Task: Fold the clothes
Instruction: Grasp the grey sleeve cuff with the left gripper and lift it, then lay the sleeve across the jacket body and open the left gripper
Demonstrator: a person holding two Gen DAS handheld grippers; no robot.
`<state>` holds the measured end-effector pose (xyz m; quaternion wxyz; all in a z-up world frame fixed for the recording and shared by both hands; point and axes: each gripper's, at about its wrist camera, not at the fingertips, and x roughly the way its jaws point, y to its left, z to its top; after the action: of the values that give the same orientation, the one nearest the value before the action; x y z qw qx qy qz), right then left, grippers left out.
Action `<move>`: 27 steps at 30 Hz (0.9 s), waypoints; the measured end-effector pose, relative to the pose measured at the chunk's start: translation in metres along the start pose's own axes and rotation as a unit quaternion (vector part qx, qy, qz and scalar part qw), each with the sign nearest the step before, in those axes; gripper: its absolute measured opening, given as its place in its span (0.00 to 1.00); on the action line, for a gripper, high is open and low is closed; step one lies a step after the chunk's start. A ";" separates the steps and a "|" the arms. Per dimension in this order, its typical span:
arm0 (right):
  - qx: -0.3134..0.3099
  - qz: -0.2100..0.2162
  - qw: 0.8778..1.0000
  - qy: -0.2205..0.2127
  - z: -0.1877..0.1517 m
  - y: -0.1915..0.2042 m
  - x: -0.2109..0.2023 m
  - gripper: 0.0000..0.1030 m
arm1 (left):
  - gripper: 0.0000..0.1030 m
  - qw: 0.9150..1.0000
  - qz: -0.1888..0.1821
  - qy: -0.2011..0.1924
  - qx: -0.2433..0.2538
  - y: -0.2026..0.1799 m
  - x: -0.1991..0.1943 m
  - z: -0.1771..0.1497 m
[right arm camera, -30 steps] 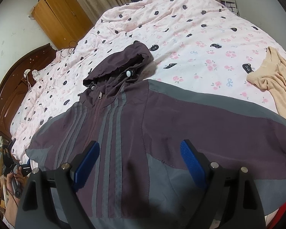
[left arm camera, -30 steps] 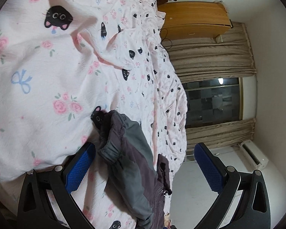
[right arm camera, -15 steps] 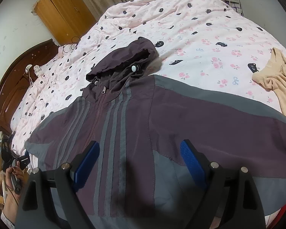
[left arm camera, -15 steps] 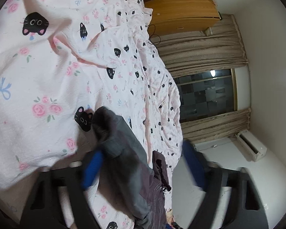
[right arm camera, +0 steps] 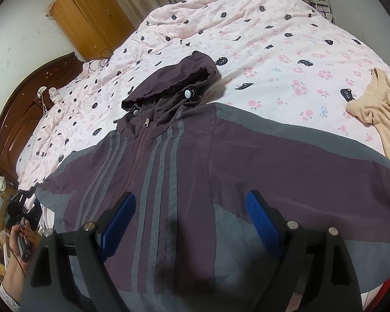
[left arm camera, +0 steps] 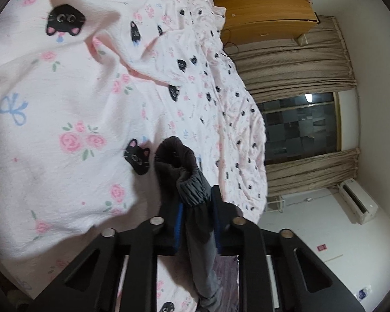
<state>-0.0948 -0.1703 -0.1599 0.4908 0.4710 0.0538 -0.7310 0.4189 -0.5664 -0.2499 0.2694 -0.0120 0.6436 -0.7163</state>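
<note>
Bed quilt [right arm camera: 286, 41] — pink cotton, rumpled, printed with cats and roses. On it, a hooded jacket [right arm camera: 195, 161] lies flat, zipped: thin maroon shell, grey stripes. Left gripper [left arm camera: 196, 215] has just been closing — blue pads now pinch the gathered sleeve cuff [left arm camera: 192, 189] (elasticated). Right gripper [right arm camera: 191, 215] spread wide above the jacket front.

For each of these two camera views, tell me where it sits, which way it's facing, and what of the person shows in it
Left wrist: on the left gripper, rolled sideways, looking along the bed toward the wardrobe; its jaws, just closing, pinch the jacket's sleeve cuff. No hand shows.
Right wrist: on the right gripper, jaws open, angled down over the jacket spread flat; the person's left hand shows at lower left.
Shared: jacket, pink cat-print bedcover, wardrobe.
</note>
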 end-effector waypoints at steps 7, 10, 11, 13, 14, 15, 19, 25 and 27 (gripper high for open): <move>0.000 0.001 1.000 -0.001 0.000 0.000 -0.002 0.86 | 0.10 0.998 0.037 -0.009 0.059 -0.021 -0.003 -0.009; 0.001 0.001 1.000 -0.002 0.000 -0.001 -0.003 0.86 | 0.10 0.993 0.058 -0.014 0.105 -0.040 -0.005 -0.016; 0.002 0.001 1.000 -0.003 0.001 -0.001 -0.003 0.86 | 0.10 0.990 0.066 -0.016 0.123 -0.047 -0.005 -0.018; 0.003 0.000 1.000 -0.004 0.001 -0.003 -0.004 0.86 | 0.09 0.984 0.085 -0.018 0.157 -0.063 -0.003 -0.024; 0.004 0.000 1.000 -0.005 0.001 -0.004 -0.004 0.86 | 0.09 0.980 0.094 -0.020 0.174 -0.070 -0.002 -0.026; 0.007 0.000 1.000 -0.006 0.002 -0.005 -0.005 0.86 | 0.09 0.976 0.103 -0.022 0.188 -0.077 -0.002 -0.029; 0.014 0.002 1.000 -0.009 0.004 -0.010 -0.007 0.86 | 0.09 0.968 0.115 -0.028 0.221 -0.102 0.000 -0.039; 0.013 0.005 1.000 -0.009 0.005 -0.009 -0.007 0.86 | 0.09 0.939 0.125 -0.023 0.318 -0.157 0.011 -0.067; 0.015 0.006 1.000 -0.009 0.006 -0.009 -0.007 0.86 | 0.09 0.927 0.124 -0.018 0.355 -0.175 0.016 -0.082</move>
<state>-0.1048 -0.1641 -0.1552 0.4887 0.4716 0.0358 -0.7331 0.3110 -0.4932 -0.1063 0.3539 0.1512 0.3388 -0.8585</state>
